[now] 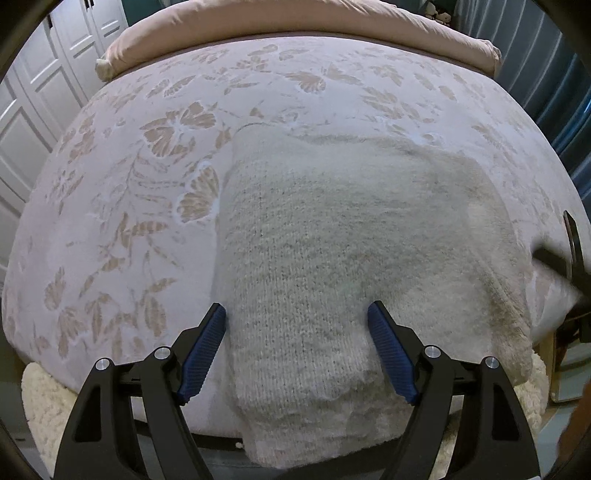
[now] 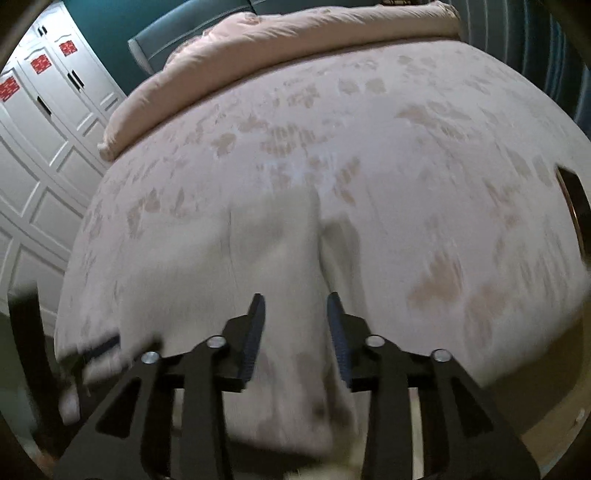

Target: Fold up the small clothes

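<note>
Hovering over a cream knitted garment (image 1: 332, 240), the left gripper (image 1: 297, 328) is standing wide open, gripping nothing. The right gripper (image 2: 295, 317) is hanging partly open in a blurred view, its blue pads apparently clear of the cloth. The knit is lying partly folded on the floral bedspread (image 1: 129, 184), near its front edge, with more folding seemingly left. Beyond, a pink duvet (image 1: 295, 33) is lying bunched.

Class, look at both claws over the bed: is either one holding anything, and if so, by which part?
Nothing is held. The left claw stands open astride the knitted garment; the right claw is open above it.
</note>
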Motion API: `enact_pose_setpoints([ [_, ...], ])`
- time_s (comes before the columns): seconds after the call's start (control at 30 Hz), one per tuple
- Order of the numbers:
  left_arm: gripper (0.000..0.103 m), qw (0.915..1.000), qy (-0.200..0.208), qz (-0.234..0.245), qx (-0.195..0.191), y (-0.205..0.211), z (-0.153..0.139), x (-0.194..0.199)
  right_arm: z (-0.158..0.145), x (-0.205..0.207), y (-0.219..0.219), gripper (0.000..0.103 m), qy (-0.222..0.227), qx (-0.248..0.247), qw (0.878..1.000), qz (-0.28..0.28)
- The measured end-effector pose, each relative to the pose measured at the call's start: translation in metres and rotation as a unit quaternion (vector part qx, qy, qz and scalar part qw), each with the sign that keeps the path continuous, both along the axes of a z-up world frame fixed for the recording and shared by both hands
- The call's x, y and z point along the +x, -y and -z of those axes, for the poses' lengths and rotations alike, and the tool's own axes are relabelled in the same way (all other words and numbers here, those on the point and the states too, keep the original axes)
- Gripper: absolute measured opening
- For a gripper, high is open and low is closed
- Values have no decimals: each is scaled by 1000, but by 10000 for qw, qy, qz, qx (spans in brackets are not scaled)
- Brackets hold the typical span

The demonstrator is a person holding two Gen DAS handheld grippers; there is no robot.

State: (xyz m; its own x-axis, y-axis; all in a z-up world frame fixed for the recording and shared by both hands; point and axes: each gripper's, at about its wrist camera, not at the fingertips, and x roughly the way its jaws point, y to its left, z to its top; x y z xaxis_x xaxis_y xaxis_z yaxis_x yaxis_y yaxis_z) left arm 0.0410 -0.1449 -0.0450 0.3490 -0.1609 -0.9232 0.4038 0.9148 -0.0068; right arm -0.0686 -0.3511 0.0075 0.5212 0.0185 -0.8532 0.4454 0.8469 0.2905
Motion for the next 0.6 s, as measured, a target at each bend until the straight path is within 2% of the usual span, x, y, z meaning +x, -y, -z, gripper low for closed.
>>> enact_pose_setpoints([
  [0.13, 76, 10000, 39, -11, 3, 0, -1, -5, 25, -29, -15, 50, -291, 337, 9987, 227],
  [0.2, 76, 10000, 52, -9, 16, 0, -3, -8, 40, -34, -21, 50, -386, 559, 9975, 205],
  [0.23, 76, 10000, 60, 4, 20, 0, -4, -10, 43, -34, -23, 40, -411, 538, 9975, 203],
  [0.27, 76, 10000, 76, 28, 40, 0, -6, -13, 41, -35, -26, 15, -376, 491, 9980, 154],
  [0.3, 76, 9999, 83, 47, 46, 1, -7, -15, 35, -36, -26, 7, -218, 550, 9982, 96],
  [0.33, 76, 9999, 90, 67, 54, 1, -9, -17, 25, -38, -26, 8, -28, 609, 9981, 89],
  [0.4, 76, 9998, 134, 96, 79, 1, -12, -22, -7, -45, -26, 7, 451, 394, 9982, 70],
  [0.5, 76, 9998, 158, 124, 69, -1, -16, -30, -31, -53, -25, 7, 737, 268, 9969, 61],
  [0.57, 76, 9998, 130, 138, 68, -3, -14, -34, -22, -53, -26, 7, 584, 219, 9980, 24],
  [0.6, 76, 9998, 114, 160, 105, -3, -12, -35, 0, -49, -28, 7, 220, 67, 9997, 32],
])
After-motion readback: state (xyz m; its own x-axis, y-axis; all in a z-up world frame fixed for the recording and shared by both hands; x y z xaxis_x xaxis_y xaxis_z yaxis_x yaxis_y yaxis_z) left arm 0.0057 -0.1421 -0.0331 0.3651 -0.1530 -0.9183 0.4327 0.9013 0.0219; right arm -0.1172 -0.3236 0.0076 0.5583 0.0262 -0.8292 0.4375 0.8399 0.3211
